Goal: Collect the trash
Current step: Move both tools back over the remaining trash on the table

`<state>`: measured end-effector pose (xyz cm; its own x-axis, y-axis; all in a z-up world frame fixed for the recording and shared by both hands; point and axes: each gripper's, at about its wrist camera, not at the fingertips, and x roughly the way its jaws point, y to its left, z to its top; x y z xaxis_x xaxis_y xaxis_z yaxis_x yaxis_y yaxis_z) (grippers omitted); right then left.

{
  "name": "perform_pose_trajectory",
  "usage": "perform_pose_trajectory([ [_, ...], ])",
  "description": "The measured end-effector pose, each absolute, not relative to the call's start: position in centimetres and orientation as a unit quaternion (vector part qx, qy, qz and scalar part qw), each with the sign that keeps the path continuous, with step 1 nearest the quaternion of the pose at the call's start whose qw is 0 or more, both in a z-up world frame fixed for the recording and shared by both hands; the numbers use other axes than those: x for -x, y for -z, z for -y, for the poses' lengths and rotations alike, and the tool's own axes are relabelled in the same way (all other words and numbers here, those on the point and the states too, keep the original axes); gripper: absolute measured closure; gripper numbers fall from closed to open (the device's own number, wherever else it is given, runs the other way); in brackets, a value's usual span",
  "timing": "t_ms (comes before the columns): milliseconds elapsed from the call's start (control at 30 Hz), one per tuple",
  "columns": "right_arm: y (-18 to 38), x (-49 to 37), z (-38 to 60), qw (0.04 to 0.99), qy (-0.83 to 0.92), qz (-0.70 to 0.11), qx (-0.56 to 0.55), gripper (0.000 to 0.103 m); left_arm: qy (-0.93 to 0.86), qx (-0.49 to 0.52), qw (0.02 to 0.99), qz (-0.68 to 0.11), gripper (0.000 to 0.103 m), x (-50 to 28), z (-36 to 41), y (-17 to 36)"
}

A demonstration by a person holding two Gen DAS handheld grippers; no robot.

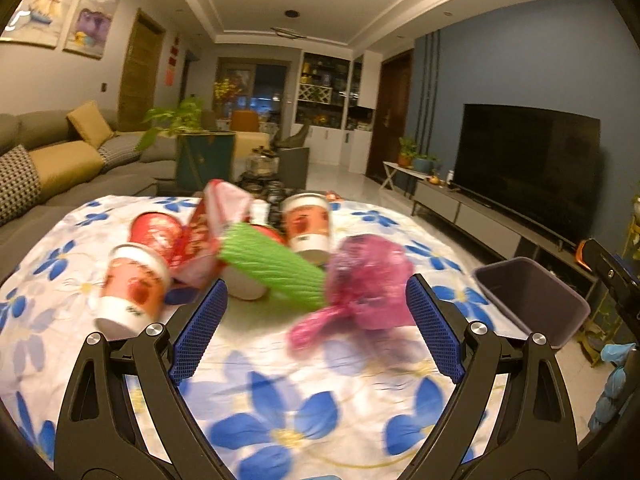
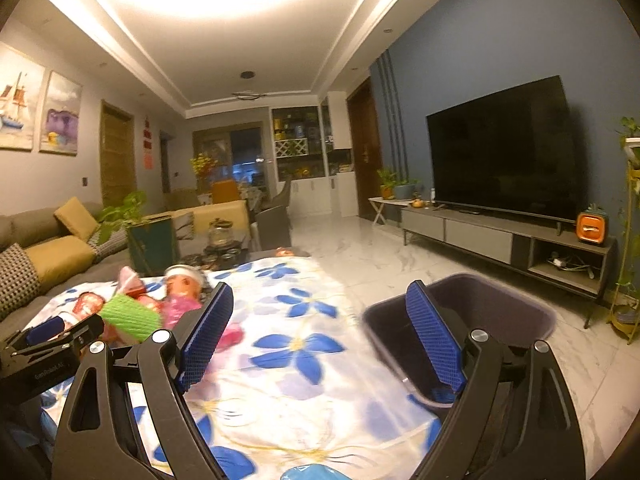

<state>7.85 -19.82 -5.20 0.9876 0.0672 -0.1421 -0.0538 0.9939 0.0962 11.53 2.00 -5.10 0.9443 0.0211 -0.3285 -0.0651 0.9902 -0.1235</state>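
Black skeletal left gripper point(image 1: 316, 308), right gripper point(image 2: 320, 316), blue textured pads point(image 1: 200, 332), silver screws point(image 1: 478, 327)

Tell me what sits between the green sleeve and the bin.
In the left wrist view, a crumpled pink wrapper lies between the green sleeve and the bin; past it is only flowered tablecloth.

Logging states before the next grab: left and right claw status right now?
Left claw: open, holding nothing, facing the trash pile on the floral cloth.
Right claw: open, empty, beside the bin.
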Motion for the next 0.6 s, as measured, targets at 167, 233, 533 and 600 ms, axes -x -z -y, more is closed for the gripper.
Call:
perform_pose_trajectory([
  [167,5.6,-8.3,16.5,0.996,-0.052,-0.075,-0.023,0.018,-0.052,0.070,0.983,-0.162,0.014,-10.2,-4.8,5.3],
  [233,5.8,-8.5,15.6,0.995,-0.060,-0.076,-0.021,0.018,-0.069,0.069,0.982,-0.160,0.014,-9.8,-6.0,5.6],
  [533,6.7,-10.9,11.9,0.992,-0.088,-0.090,-0.023,0.018,-0.127,0.082,0.976,-0.160,0.014,-9.1,-10.4,6.4],
  [600,7.0,-11.7,11.2,0.991,-0.093,-0.096,-0.023,0.020,-0.137,0.084,0.974,-0.160,0.014,-9.0,-11.1,6.7],
])
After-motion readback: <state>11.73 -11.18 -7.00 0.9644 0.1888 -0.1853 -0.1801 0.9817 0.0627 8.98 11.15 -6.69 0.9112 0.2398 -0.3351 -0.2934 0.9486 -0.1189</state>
